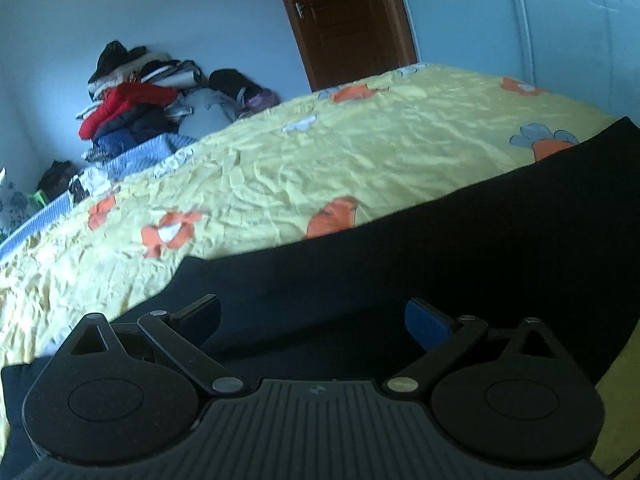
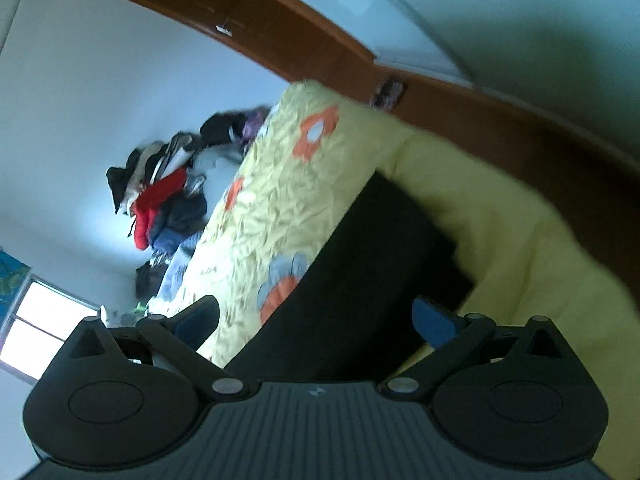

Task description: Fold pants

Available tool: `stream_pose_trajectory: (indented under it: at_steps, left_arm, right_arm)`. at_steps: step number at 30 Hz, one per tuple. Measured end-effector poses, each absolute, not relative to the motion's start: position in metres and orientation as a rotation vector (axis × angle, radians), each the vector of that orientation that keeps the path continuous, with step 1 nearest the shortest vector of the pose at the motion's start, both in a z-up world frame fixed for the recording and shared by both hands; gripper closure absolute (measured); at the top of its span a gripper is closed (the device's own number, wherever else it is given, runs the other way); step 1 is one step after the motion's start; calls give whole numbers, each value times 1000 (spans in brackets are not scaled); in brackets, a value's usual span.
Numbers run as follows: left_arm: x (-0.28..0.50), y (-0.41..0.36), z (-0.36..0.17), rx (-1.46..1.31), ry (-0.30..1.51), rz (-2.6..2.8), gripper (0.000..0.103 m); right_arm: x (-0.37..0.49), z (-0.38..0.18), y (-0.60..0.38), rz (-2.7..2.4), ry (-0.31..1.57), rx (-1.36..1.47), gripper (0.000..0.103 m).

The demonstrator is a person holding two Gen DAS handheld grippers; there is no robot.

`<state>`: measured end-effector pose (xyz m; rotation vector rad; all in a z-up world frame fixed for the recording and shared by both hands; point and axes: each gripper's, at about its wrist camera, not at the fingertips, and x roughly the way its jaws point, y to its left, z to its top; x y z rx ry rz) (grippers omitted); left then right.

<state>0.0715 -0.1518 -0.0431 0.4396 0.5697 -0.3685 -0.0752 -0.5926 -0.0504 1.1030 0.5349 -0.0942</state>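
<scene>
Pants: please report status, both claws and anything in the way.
Left claw open over pants. Right claw open, empty. Pants flat on bed. Nothing in the way.

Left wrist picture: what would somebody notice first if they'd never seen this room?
Probably the yellow bedsheet with orange flowers, filling the middle. Then the black pants lying across it near the camera, with the open left gripper just above them. Far back on the left, a messy pile of clothes sits against the wall.

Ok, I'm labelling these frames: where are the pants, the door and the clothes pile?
pants (image 1: pixel 400 280), left wrist view, flat middle of the dark cloth
door (image 1: pixel 344 20), left wrist view, brown panel
clothes pile (image 1: pixel 132 108), left wrist view, red garment
</scene>
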Motion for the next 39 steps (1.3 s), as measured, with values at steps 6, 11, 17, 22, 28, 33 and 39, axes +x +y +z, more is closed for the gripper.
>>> stream_pose_trajectory:
  at_steps: [6,11,17,22,28,33,39]
  left_arm:
    - [78,-148,-54,406,606,-346,1]
    - [73,-149,-56,424,574,-336,0]
    - [75,-146,-58,394,573,-339,0]
    - [74,-145,-59,383,563,-341,0]
    - [71,-144,-62,377,536,-338,1]
    - [72,-142,-62,361,539,-342,1]
    - [74,-140,-62,343,550,-349,0]
  right_arm:
    - [-39,-65,-590,-99,602,1172,0]
    - [-29,-37,-596,193,206,1271,0]
    - [-36,-30,-585,-109,385,1048,0]
    - [-33,-53,-573,50,393,1160,0]
    - [26,-56,-549,65,475,1021,0]
    - [62,-67,-555,-6,543,998,22]
    - [67,-74,-560,-87,527,964,99]
